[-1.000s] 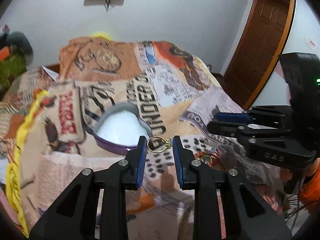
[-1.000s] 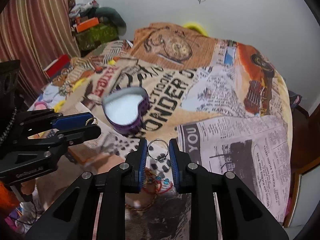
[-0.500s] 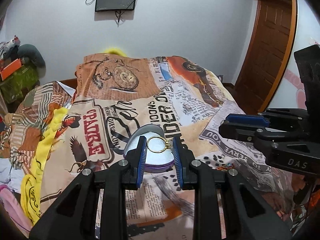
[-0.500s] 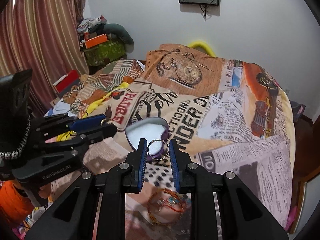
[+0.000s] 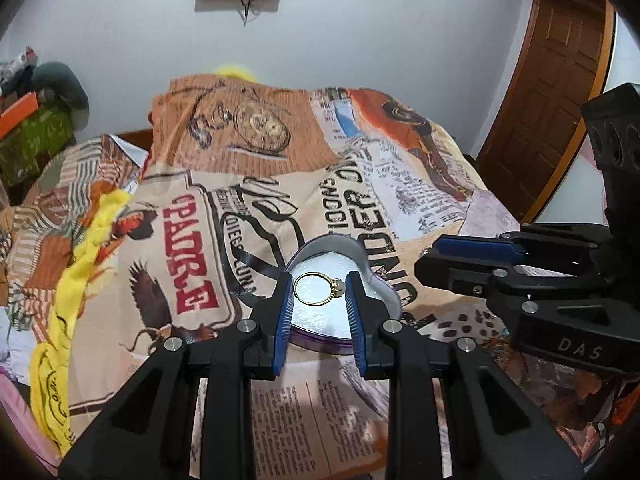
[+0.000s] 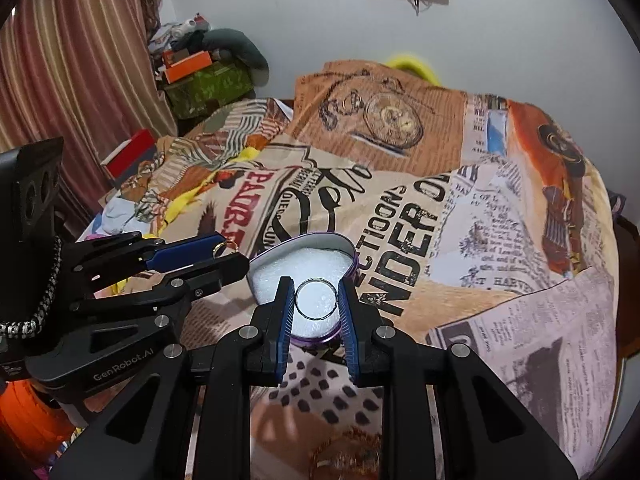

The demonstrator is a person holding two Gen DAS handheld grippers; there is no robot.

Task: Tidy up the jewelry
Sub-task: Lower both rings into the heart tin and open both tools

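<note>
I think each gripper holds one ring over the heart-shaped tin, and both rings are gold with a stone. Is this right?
Not quite. Only the left gripper holds a gold ring with a stone. The right wrist view shows the right gripper holding a plain silver ring. Each ring is over the heart-shaped tin.

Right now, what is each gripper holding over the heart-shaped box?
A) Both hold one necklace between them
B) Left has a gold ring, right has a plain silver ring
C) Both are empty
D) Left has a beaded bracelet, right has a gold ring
B: the left gripper is clamped on a gold ring with a setting, and the right gripper on a plain silver ring, both in front of the heart-shaped box.
</note>
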